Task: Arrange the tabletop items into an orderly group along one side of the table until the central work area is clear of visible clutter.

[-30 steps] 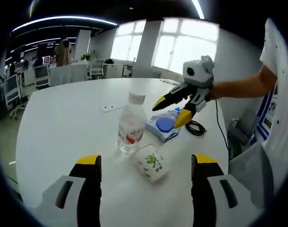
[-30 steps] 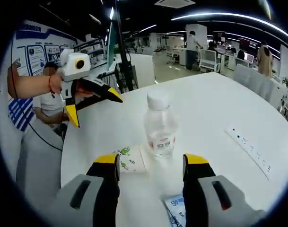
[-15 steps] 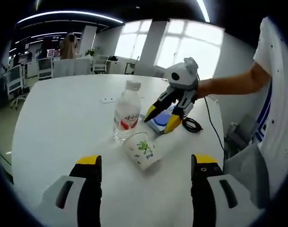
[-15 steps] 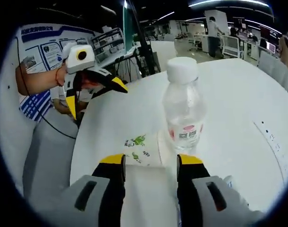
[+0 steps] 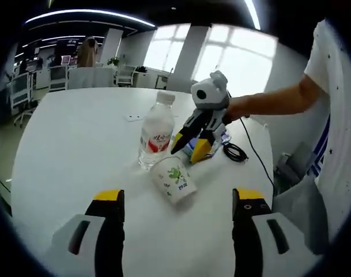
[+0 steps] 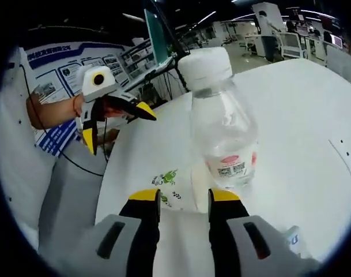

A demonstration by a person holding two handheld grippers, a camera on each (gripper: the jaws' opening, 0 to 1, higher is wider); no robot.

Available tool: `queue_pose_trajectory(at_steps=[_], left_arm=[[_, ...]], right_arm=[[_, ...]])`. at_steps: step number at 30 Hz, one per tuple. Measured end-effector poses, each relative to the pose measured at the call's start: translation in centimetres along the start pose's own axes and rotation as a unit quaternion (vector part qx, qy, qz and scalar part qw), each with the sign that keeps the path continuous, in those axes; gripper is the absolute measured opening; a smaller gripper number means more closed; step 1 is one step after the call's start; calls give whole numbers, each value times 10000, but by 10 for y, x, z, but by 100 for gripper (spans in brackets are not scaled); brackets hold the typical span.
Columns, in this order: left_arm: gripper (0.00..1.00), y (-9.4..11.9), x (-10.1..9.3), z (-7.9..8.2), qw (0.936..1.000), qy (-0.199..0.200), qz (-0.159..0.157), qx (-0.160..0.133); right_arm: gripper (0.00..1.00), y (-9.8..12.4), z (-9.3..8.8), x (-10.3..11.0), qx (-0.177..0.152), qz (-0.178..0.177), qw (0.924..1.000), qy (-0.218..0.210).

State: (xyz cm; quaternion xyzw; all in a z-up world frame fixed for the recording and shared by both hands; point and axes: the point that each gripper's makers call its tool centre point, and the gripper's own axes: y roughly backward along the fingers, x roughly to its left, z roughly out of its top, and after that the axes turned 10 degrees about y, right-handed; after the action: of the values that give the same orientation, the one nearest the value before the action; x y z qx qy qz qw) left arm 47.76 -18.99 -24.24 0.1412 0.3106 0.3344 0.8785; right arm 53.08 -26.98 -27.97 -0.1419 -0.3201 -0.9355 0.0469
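Bottle (image 6: 221, 135) just beside tipped cup (image 5: 174, 179)

Tall bright windows (image 5: 221, 57) lit the far side of the open office, where office chairs (image 5: 17, 95) and desks (image 5: 91, 75) stood beyond the white worktop (image 5: 65, 150). A blue-and-white wall poster (image 6: 77, 72) hung behind, ceiling light strips (image 5: 89, 14) glowing overhead.

The right gripper (image 5: 188, 147) now sits lower and closer to the paper cup (image 5: 174, 179) and bottle (image 5: 156, 136), no longer above the blue packet. Its jaws stand narrower than a second ago.
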Motion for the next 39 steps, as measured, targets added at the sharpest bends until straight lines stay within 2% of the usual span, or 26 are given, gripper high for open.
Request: queue_pose_trajectory(at_steps=[13, 21, 26, 30, 33, 39], left_arm=[[77, -6, 1, -1, 10000, 6, 4, 24], [76, -9, -1, 1, 10000, -29, -29, 29], [75, -10, -4, 2, 10000, -41, -74, 23], [75, -9, -7, 2, 9999, -61, -94, 28], [76, -7, -9, 3, 9999, -76, -111, 1], [76, -5, -12, 6, 9998, -124, -160, -40]], right_arm=[[23, -14, -3, 7, -70, 626, 9977, -263], [7, -15, -1, 18, -35, 865, 9960, -234], [3, -14, 0, 39, 36, 1255, 9917, -268], [0, -12, 6, 56, -41, 1498, 9883, -273], [0, -11, 0, 67, 184, 1612, 9867, -79], [0, -2, 6, 78, 241, 1535, 9879, -11]])
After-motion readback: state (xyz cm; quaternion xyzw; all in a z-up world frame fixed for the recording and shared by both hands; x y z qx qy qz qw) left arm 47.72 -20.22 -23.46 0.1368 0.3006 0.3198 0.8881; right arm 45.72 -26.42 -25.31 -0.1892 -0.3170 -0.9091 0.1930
